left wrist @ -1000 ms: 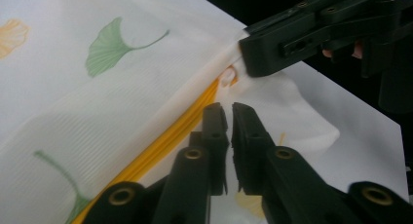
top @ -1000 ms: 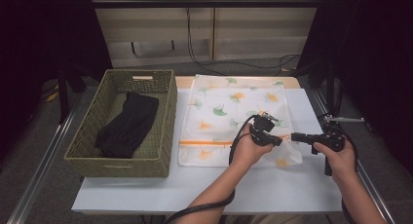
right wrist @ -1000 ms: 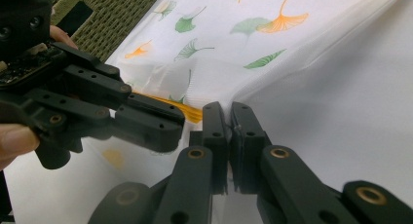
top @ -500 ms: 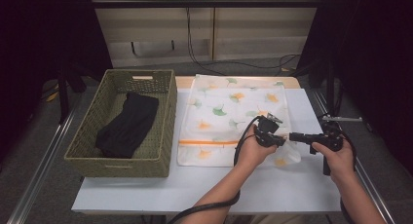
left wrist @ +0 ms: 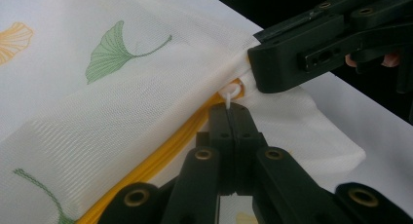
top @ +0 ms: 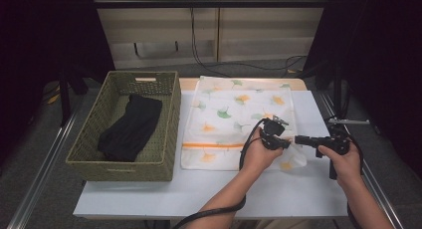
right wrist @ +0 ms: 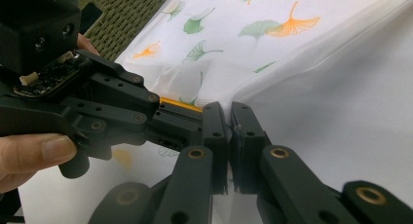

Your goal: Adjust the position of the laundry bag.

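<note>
A white mesh bag [top: 234, 109] printed with ginkgo leaves lies flat on the white table [top: 209, 189], an orange zipper [top: 214, 145] running across its near end. At the zipper's right end my left gripper [top: 287, 142] is shut on the small white zipper pull [left wrist: 230, 91]; its jaws [left wrist: 229, 112] have just been closing on it. Facing it from the right, my right gripper [top: 297, 138] is shut on the bag's fabric [right wrist: 292, 63] beside the zipper's end [right wrist: 181, 105]. The two sets of tips nearly touch [right wrist: 229, 112].
A woven green basket [top: 169, 119] stands on the table's left side with a folded black cloth [top: 130, 127] inside. Bare tabletop runs along the near edge. Metal rails flank the table; cables trail from both grippers.
</note>
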Demonstrator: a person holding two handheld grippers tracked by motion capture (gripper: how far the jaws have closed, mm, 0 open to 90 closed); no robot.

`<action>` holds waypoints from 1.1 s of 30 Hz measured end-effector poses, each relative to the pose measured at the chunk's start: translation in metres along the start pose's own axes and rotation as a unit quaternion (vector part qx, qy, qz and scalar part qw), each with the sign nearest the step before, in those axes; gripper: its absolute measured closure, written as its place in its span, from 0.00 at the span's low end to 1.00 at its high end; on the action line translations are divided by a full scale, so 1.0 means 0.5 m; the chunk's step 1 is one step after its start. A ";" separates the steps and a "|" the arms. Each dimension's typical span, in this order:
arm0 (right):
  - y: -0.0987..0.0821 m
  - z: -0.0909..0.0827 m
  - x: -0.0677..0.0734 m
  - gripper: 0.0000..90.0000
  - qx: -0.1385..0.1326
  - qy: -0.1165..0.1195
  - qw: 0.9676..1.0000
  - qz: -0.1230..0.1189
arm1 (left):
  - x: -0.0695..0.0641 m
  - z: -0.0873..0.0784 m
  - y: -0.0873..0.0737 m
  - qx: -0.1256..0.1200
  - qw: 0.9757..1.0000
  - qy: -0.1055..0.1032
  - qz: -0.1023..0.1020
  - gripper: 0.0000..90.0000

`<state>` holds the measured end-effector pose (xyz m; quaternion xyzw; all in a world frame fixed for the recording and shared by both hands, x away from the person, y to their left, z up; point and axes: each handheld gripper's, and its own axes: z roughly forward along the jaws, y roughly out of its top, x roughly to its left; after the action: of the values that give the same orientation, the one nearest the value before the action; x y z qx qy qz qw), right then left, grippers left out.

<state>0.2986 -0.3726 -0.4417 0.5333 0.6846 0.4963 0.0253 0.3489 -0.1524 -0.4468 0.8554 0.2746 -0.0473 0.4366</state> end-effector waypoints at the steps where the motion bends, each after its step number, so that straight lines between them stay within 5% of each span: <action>1: 0.000 0.000 0.000 0.97 0.000 0.000 1.000 0.000 | 0.000 0.000 0.000 0.000 1.000 0.000 0.000 1.00; 33: -0.009 -0.024 -0.019 0.97 -0.008 -0.008 1.000 0.014 | 0.044 -0.038 -0.014 0.033 0.999 0.020 -0.016 1.00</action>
<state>0.2927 -0.3872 -0.4436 0.5466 0.6732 0.4972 0.0284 0.3611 -0.1247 -0.4473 0.8655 0.2950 -0.0462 0.4021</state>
